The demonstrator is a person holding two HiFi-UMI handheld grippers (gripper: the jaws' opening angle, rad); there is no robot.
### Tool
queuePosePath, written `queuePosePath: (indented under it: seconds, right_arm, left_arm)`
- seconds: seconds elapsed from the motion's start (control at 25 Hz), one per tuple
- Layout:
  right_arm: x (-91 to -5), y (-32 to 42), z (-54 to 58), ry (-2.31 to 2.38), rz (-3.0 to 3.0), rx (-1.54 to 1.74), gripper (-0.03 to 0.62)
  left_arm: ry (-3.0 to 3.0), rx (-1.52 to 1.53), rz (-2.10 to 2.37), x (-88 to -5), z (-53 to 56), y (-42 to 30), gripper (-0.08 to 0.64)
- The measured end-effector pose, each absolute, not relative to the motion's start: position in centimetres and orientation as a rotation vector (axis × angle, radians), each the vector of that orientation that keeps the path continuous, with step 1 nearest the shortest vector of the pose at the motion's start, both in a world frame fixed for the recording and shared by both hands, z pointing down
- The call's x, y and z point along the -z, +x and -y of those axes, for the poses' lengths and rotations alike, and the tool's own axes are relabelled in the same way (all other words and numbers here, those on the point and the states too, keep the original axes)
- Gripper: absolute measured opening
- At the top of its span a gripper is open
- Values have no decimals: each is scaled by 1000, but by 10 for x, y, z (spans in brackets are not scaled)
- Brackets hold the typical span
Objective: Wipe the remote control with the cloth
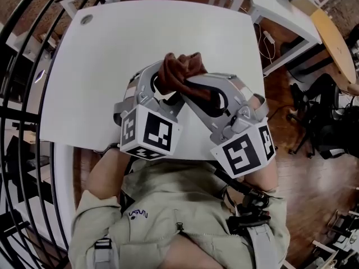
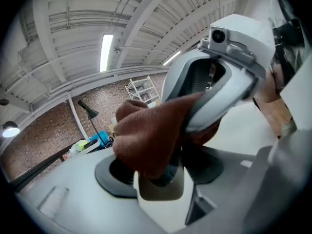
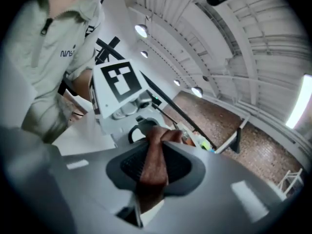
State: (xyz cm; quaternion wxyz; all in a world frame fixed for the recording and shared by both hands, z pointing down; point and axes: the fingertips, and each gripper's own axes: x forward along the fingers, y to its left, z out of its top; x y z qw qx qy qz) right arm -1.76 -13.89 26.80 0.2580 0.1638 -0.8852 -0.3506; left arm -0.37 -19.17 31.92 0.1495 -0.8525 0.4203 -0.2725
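I log two grey moulded shells, left gripper [image 1: 161,82] and right gripper [image 1: 193,87], with dark ribbed pads [image 3: 129,165] inside the jaws. Each carries a white marker cube [image 1: 150,132] printed with black squares. The shirt [image 1: 168,206] is pale khaki with a small chest logo [image 1: 138,213]. Black cabling [image 1: 249,203] sits beside the right arm.

The head view looks steeply down from above the person's chest onto the white table [image 1: 140,43], with the table's near edge below it. Each gripper view sits close behind its own jaws, tilted toward the ceiling. The left gripper [image 1: 164,91] and right gripper [image 1: 189,84] views face one another, sharing the cloth [image 1: 180,66]
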Motion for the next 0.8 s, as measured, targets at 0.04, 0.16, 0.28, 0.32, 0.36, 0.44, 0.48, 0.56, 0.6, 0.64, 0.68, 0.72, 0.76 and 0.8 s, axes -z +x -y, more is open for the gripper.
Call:
queuePosePath:
  seconds: [0.04,0.16,0.28,0.32,0.36,0.44,0.48,0.56,0.6,0.64,0.68,0.72,0.76,0.8]
  right_arm:
    - [-259,-7,150,542,2384,966,75]
    - [-246,24,183,783,2255,971,75]
    - [-266,16,170,642,2199,980,75]
    - [-273,6,158,550,2213,994,75]
    - [-279,-4,146,466,2232,1010,75]
    - [-281,-13,134,398,2269,1032,74]
    - [-276,-9,138,439,2283,1033,74]
    - [-262,10,155,595,2269,1022,74]
    - [-259,22,163,653,2236,1007,74]
    - [-261,31,167,681,2199,988,74]
    - [-265,36,168,680,2171,972,74]
    - [-271,36,165,652,2163,965,74]
    - [-276,31,159,604,2175,967,74]
    - [-279,22,152,550,2205,975,74]
  left_arm:
    - [-2443,783,-1209,-319,191,-5,291]
    - [-2405,778,-1216,-311,191,-8,291]
    - [-2385,780,-1214,-306,190,-8,291]
    - [-2383,783,-1211,-307,190,-8,291]
    - [-2382,787,-1209,-308,190,-8,291]
    - [-2390,786,-1209,-311,189,-8,291]
    - [-2399,778,-1212,-311,188,-9,291]
    - [-2418,750,-1222,-309,187,-10,291]
    - [-2427,732,-1232,-306,187,-12,291]
    - [-2435,714,-1246,-303,187,-14,291]
    - [-2443,700,-1260,-300,188,-15,291]
    - [-2449,690,-1267,-298,188,-15,290]
    - [-2452,687,-1263,-299,189,-15,291]
    - [-2456,687,-1255,-300,189,-15,291]
